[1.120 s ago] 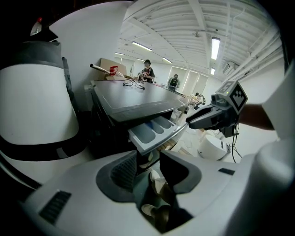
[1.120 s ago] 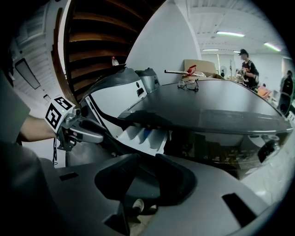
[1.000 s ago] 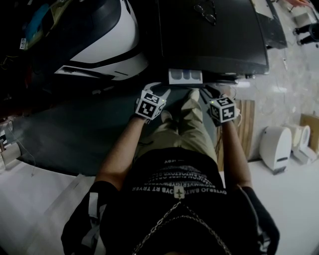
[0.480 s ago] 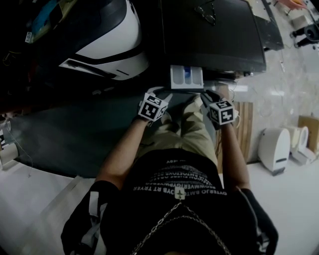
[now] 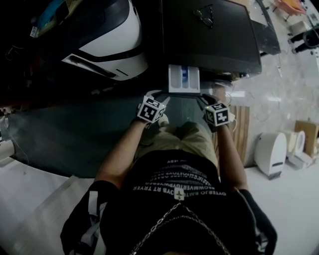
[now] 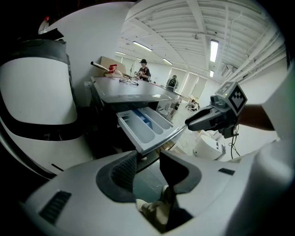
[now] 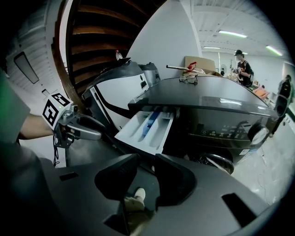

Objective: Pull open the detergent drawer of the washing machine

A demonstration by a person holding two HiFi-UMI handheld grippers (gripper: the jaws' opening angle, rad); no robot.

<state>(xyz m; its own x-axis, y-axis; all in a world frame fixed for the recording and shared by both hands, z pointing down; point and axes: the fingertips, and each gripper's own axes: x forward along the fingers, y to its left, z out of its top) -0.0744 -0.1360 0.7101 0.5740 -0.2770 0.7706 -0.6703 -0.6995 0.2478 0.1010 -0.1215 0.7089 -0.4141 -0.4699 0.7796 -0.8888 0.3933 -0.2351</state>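
The dark washing machine (image 5: 209, 35) has its white detergent drawer (image 5: 183, 78) pulled well out, with a blue insert in the middle compartment. In the left gripper view the drawer (image 6: 147, 125) juts out just above and beyond my left gripper (image 6: 148, 161), whose jaws stand apart with nothing between them. My right gripper (image 7: 146, 168) is open with a narrow gap, and the drawer (image 7: 146, 129) lies ahead of it. In the head view the left gripper (image 5: 164, 94) sits at the drawer's front left and the right gripper (image 5: 202, 99) at its front right.
A white and black appliance (image 5: 109, 40) stands close on the left of the washer. Glasses (image 5: 204, 15) lie on the washer's top. A wooden board (image 5: 241, 129) and a white device (image 5: 271, 154) are on the floor at the right. People stand far behind (image 6: 144, 69).
The drawer has come further out of the washing machine. Both grippers have drawn back slightly towards the person.
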